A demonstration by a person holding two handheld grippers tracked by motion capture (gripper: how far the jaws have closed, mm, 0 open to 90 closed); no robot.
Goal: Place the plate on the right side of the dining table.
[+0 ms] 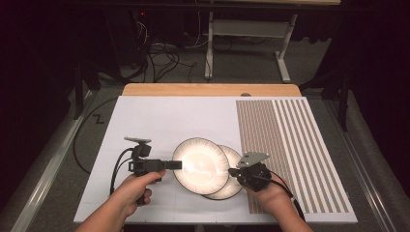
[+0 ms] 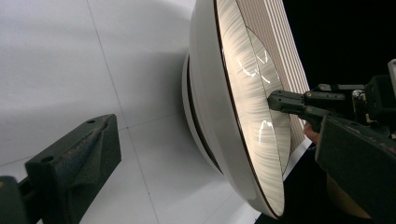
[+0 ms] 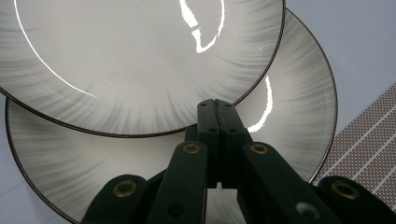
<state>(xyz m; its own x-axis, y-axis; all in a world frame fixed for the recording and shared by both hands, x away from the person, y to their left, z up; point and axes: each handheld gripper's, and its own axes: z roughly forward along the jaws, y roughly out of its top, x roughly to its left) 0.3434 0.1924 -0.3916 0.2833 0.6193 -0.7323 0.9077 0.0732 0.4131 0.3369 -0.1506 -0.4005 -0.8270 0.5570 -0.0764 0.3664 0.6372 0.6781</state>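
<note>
Two pale plates with dark streaked rims overlap on the white mat. The upper plate (image 1: 200,166) (image 3: 140,60) (image 2: 243,93) lies partly over the lower plate (image 1: 234,187) (image 3: 289,93). My left gripper (image 1: 175,165) (image 2: 214,128) is at the upper plate's left rim, turned on its side. Its jaws stand wide open with the rim between them, and neither pad visibly presses on it. My right gripper (image 1: 234,171) (image 3: 217,103) is shut with nothing between its jaws. Its tip sits above the lower plate, right at the upper plate's right rim.
The white mat (image 1: 159,116) covers the tabletop. A brown striped panel (image 1: 285,145) runs along its right side. A wooden table edge (image 1: 208,89) shows at the back. Cables and a stand's legs (image 1: 209,48) lie on the floor beyond.
</note>
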